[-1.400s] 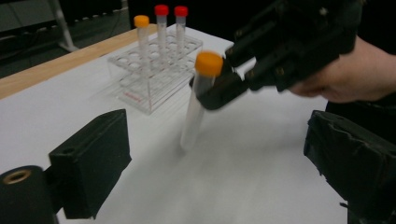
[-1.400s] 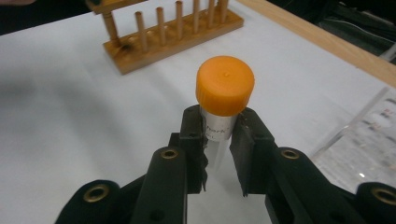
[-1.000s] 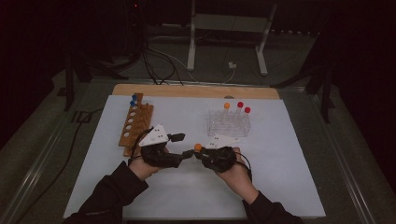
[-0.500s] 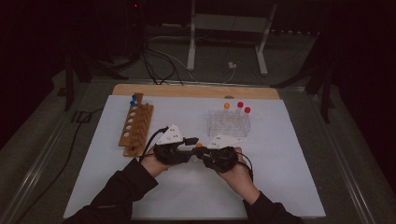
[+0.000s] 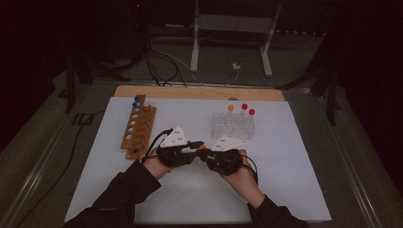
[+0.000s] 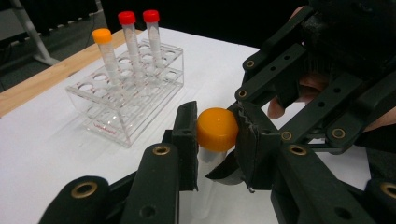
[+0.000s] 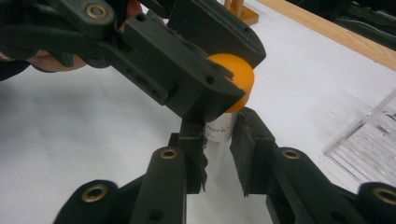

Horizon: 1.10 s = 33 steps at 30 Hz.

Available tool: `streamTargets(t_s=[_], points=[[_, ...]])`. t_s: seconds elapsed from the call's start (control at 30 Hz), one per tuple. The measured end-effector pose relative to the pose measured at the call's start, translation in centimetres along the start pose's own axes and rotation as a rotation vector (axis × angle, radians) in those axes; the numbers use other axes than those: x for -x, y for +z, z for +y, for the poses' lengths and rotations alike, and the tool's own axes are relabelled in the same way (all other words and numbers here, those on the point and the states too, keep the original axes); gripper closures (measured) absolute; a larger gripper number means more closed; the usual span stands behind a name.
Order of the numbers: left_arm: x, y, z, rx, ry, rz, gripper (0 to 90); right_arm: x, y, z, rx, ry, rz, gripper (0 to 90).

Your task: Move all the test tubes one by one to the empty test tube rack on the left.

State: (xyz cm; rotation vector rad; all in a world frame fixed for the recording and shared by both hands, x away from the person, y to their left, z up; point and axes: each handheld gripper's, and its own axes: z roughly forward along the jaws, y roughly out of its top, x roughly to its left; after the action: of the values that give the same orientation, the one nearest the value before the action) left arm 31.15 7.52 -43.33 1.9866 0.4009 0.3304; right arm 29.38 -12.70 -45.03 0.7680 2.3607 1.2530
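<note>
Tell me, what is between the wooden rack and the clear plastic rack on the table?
In the high view, only bare white table cover lies between the wooden rack and the clear rack.

Left gripper [image 5: 194,145] and right gripper [image 5: 205,156] tip-to-tip, fingers clamped.

Desk with white sheet and two racks

The desk [image 5: 142,91], wood-edged at the far side, is covered by a white sheet [image 5: 285,180]; a wooden rack [image 5: 139,132] is set on its left part and a clear rack [image 5: 233,127] with capped tubes on its right, well apart.
</note>
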Motion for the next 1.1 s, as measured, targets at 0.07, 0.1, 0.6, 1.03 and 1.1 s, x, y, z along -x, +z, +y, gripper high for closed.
streamTargets(t_s=[0.07,0.1,0.6,1.03,1.1], points=[[-0.2,-0.2,0.1,-0.003,-0.002,0.011,71.7,0.1,-0.1,0.0,0.013,0.009,-0.005,62.5],[-0.3,-0.3,0.1,0.001,-0.006,0.02,71.8,0.2,-0.2,0.0,0.02,0.014,-0.006,59.6],[-4.1,-5.0,0.9,0.07,-0.05,0.177,71.8,1.2,-1.3,-0.1,0.082,0.074,-0.068,19.8],[-9.4,-11.6,0.6,0.113,-0.117,0.407,71.8,1.4,-1.2,-0.2,0.101,0.108,-0.083,1.6],[-10.2,-12.2,0.3,0.113,-0.126,0.436,71.8,1.5,-1.2,-0.2,0.103,0.105,-0.074,0.0]])
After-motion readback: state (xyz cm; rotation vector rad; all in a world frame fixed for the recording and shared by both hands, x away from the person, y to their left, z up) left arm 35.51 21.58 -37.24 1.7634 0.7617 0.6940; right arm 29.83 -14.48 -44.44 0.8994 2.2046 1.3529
